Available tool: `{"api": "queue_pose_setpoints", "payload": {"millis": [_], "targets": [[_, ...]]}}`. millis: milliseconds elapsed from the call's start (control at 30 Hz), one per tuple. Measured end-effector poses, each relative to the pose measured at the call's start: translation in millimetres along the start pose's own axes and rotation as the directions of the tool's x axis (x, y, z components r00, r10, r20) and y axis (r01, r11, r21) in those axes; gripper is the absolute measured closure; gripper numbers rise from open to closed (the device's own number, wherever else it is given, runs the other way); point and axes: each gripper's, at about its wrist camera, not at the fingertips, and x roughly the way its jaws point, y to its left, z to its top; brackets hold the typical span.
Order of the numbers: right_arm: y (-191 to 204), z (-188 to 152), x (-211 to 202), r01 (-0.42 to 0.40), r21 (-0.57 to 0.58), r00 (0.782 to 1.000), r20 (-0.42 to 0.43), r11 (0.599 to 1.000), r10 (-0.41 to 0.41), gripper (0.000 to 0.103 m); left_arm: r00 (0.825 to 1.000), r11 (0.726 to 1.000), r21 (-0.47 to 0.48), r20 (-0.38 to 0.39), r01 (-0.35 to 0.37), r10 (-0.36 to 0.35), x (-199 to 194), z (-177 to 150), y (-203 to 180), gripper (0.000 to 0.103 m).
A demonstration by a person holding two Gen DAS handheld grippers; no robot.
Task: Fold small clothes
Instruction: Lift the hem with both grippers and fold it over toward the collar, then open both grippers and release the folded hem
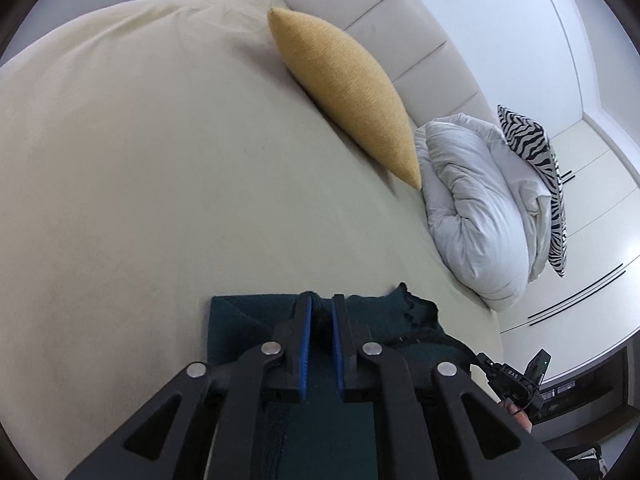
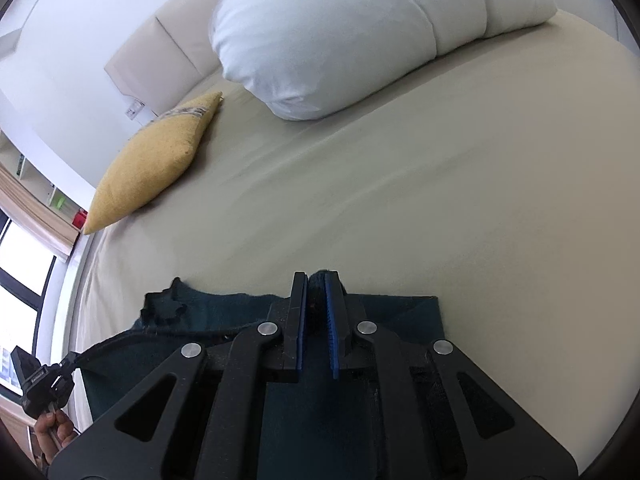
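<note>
1. The left hand-held gripper (image 1: 321,300) reaches forward low over the bed (image 1: 140,160), its black linkage arms angled inward; its jaws stand narrow, pinching a bunched ridge of the dark teal garment (image 1: 240,320) between blue ribbed pads (image 1: 306,328).
2. The right hand-held gripper (image 2: 316,280) sits in a mirrored pose, jaws likewise drawn close and clamped on a raised fold of the same garment (image 2: 400,316).
3. In the right wrist view, a hand (image 2: 52,432) at the lower left edge holds the other black device.
4. The garment lies on the near part of the bed under both grippers; it is a soft, matte knit with one straight edge and one ragged, scalloped corner (image 1: 416,308).
5. The bed sheet is smooth beige cloth with faint creases.
6. A mustard cushion (image 1: 348,92), coarse-woven and pointed at its ends, leans against the padded cream headboard (image 1: 400,32).
7. Beside it lies a rumpled white duvet (image 1: 480,208), puffy and folded over, with a zebra-striped cushion (image 1: 536,168) behind it.
</note>
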Motion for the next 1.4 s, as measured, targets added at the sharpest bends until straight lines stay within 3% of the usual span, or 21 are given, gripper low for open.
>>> {"api": "queue_pose_setpoints", "payload": {"millis": [33,67,100,167,400,500,633,767,833,1000,1133,1267,1400], "targets": [[-3,0,5,0.020,0.001,1.000,-0.002,1.000,-0.020,0.082,1.000,1.000,-0.008,-0.006,0.000,0.000,1,-2,4,0.064],[-5,-1,6,0.011,0.008,1.000,0.001,1.000,-0.011,0.058,1.000,1.000,-0.009,-0.007,0.004,-0.004,-1,-6,7,0.058],[-9,-3,3,-0.001,0.016,1.000,0.015,1.000,0.001,0.044,1.000,1.000,-0.007,0.000,0.002,-0.002,-7,-10,9,0.050],[-11,-9,-10,-0.021,0.001,0.998,0.051,1.000,0.021,0.044,1.000,1.000,0.015,0.014,-0.001,0.001,-21,-19,9,0.043],[4,-68,-58,0.005,-0.158,0.997,0.082,0.988,0.008,0.044,0.998,0.986,0.156,0.033,-0.056,0.051,-57,-68,-7,0.040],[13,-96,-73,0.016,-0.223,0.997,0.082,0.975,0.003,0.044,0.996,0.977,0.196,0.034,-0.087,0.082,-60,-93,-9,0.040],[25,-133,-77,-0.057,-0.309,0.998,0.021,0.949,0.067,0.045,0.992,0.955,0.268,0.033,-0.123,0.118,-51,-115,-20,0.040],[6,-151,-56,-0.040,-0.256,0.998,-0.066,0.966,0.023,0.048,0.985,0.937,0.305,0.045,-0.170,0.164,-40,-121,-16,0.041],[-9,-154,-60,-0.062,-0.229,0.998,-0.040,0.972,0.054,0.052,0.985,0.939,0.298,0.048,-0.170,0.163,-39,-120,-11,0.045],[-36,-158,-71,-0.023,-0.142,1.000,-0.021,0.990,0.020,0.071,0.987,0.951,0.264,0.050,-0.160,0.152,-46,-117,-2,0.051],[-30,-162,-92,0.028,-0.160,0.999,0.021,0.987,-0.025,0.071,0.980,0.948,0.247,0.065,-0.201,0.190,-51,-117,-2,0.046],[-15,-167,-108,0.017,-0.212,0.999,0.052,0.977,-0.006,0.068,0.975,0.948,0.226,0.068,-0.223,0.213,-56,-123,-1,0.044],[-23,-169,-98,0.041,-0.183,0.999,0.001,0.982,-0.041,0.069,0.962,0.935,0.236,0.145,-0.263,0.233,-72,-128,-15,0.044]]}}
